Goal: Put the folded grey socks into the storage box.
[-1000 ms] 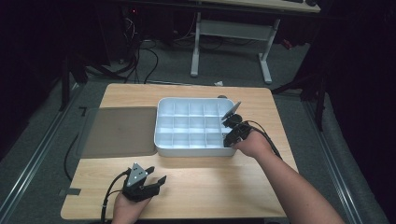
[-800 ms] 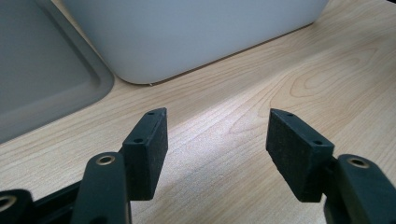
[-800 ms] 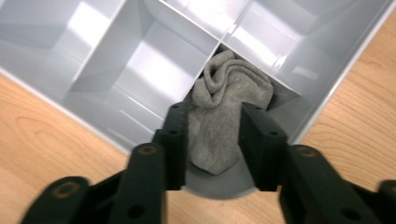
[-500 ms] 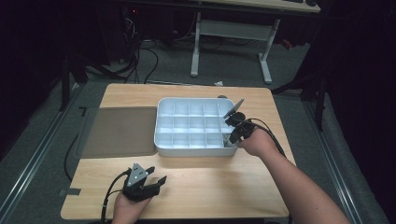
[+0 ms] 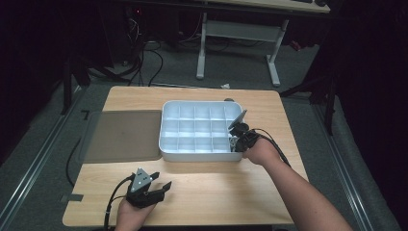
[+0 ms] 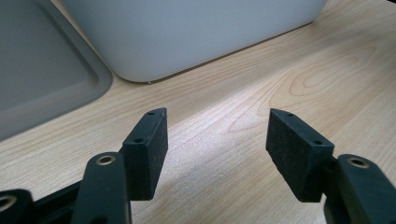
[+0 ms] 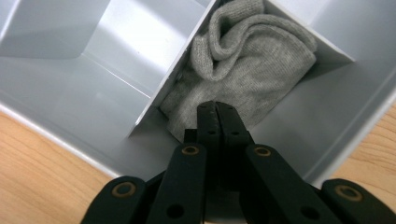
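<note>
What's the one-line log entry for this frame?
left gripper: open, idle | right gripper: shut on grey knitted sock | site: white divided plastic organiser tray, corner cell

Grey knitted sock [image 7: 247, 70] in a pale grey divided tray [image 5: 169, 120], light wood-grain table [image 5: 231, 192], black tongs [image 7: 217, 112].
</note>
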A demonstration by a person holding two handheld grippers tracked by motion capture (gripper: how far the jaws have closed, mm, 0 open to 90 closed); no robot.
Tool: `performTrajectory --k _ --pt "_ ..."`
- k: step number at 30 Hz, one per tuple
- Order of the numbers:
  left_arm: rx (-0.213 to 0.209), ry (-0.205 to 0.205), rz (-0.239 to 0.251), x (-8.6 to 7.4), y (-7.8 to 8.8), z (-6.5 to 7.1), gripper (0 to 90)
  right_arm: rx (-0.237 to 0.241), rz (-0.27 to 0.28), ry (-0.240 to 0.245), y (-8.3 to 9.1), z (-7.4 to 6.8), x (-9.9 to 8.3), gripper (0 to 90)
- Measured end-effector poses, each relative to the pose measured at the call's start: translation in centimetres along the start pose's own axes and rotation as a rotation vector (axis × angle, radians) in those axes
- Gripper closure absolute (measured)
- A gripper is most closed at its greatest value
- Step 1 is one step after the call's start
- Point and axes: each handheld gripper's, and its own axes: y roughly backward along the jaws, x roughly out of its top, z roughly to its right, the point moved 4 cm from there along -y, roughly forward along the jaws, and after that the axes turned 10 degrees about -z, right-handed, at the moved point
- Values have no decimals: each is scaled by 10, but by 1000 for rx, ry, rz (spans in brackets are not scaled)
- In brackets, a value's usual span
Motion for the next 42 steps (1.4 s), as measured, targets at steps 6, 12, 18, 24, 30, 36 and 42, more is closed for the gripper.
performTrajectory --k 6,12,18,24,30,36,42 --pt "-3 -2 -1 0 0 1 393 -15 65 -16 24 4 4 871" --pt "-3 0 1 0 0 0 392 -22 77 -54 21 9 18 869" --pt "-4 4 4 0 1 -1 393 -25 29 -50 1 10 29 900" --pt "-6 6 3 0 2 -1 393 -54 10 -27 -8 8 34 900" --pt "-9 4 1 0 1 0 393 -55 18 -41 -7 8 32 900" --pt "-9 3 0 0 1 0 393 -29 33 -57 4 10 28 827" --pt "-14 2 -3 0 0 1 393 0 77 -66 19 11 23 798"
